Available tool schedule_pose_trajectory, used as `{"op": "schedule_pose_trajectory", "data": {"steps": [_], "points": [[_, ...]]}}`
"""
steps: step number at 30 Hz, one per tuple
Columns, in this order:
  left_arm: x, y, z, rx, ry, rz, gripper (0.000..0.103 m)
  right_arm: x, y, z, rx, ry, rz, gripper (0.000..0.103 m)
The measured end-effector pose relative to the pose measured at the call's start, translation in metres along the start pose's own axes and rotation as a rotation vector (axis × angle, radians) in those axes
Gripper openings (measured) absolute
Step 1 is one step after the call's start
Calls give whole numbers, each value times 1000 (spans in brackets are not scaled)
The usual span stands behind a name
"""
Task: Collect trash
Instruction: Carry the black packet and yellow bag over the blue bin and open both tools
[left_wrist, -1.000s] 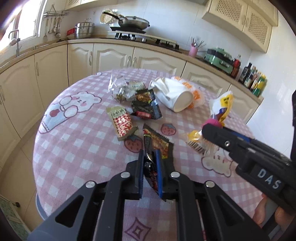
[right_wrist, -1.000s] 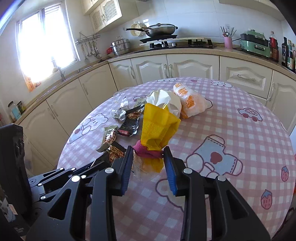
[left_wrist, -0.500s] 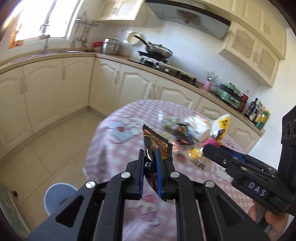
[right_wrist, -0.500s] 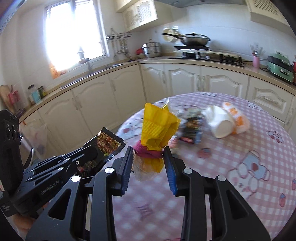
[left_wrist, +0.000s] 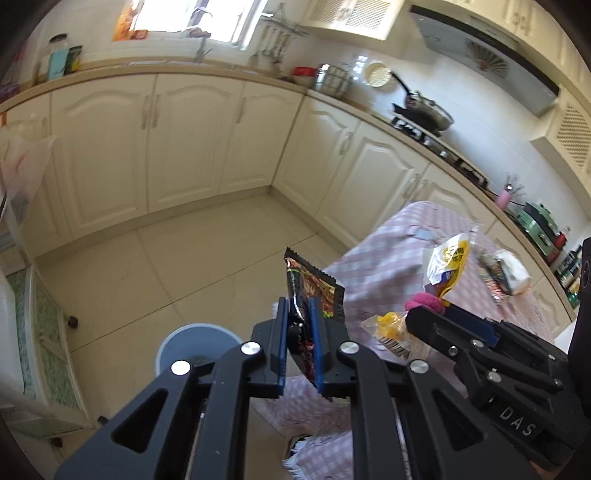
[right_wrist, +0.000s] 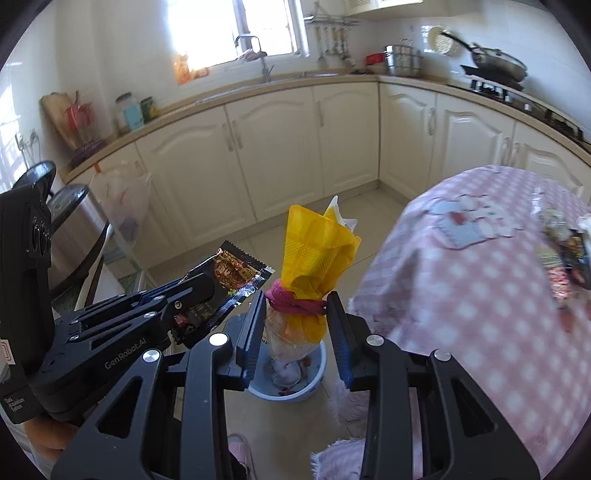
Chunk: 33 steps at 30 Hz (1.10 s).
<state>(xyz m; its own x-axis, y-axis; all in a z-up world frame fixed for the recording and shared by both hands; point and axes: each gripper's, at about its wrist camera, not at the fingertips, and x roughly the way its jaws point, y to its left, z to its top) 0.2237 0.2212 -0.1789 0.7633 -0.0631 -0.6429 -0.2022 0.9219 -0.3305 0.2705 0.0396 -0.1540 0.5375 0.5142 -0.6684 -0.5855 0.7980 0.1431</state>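
- Two grippers loaded, both off the table edge (right_wrist: 480, 295), over floor.
- Left gripper (left_wrist: 300, 345): narrow, clamped on black snack wrapper (left_wrist: 312, 291); wrapper upright between pads, top sticking out past the tips.
- Right gripper (right_wrist: 295, 325): partly closed on yellow bag (right_wrist: 314, 258), gripped at its pink band; blue bin (right_wrist: 288, 373) seen directly beyond.

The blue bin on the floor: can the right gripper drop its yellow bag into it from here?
Probably yes. The right gripper, shut on the yellow bag, hangs about over the blue bin, whose mouth is open with nothing between.
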Motion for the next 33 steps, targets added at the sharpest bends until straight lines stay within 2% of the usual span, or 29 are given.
{"op": "schedule_pose_trajectory", "data": {"steps": [7, 9, 11, 12, 21, 33], "points": [[37, 46, 9, -50, 26, 82, 12, 50, 15, 1, -11, 63, 12, 32], [50, 54, 12, -65, 32, 86, 26, 64, 14, 0, -6, 85, 10, 32], [58, 59, 13, -74, 37, 88, 43, 75, 13, -3, -4, 98, 2, 32], [61, 62, 12, -77, 39, 97, 45, 80, 13, -3, -2, 110, 1, 32], [71, 81, -4, -113, 86, 120, 46, 104, 18, -11, -6, 161, 3, 32], [58, 104, -3, -163, 58, 136, 47, 117, 40, -4, -37, 164, 29, 32]]}}
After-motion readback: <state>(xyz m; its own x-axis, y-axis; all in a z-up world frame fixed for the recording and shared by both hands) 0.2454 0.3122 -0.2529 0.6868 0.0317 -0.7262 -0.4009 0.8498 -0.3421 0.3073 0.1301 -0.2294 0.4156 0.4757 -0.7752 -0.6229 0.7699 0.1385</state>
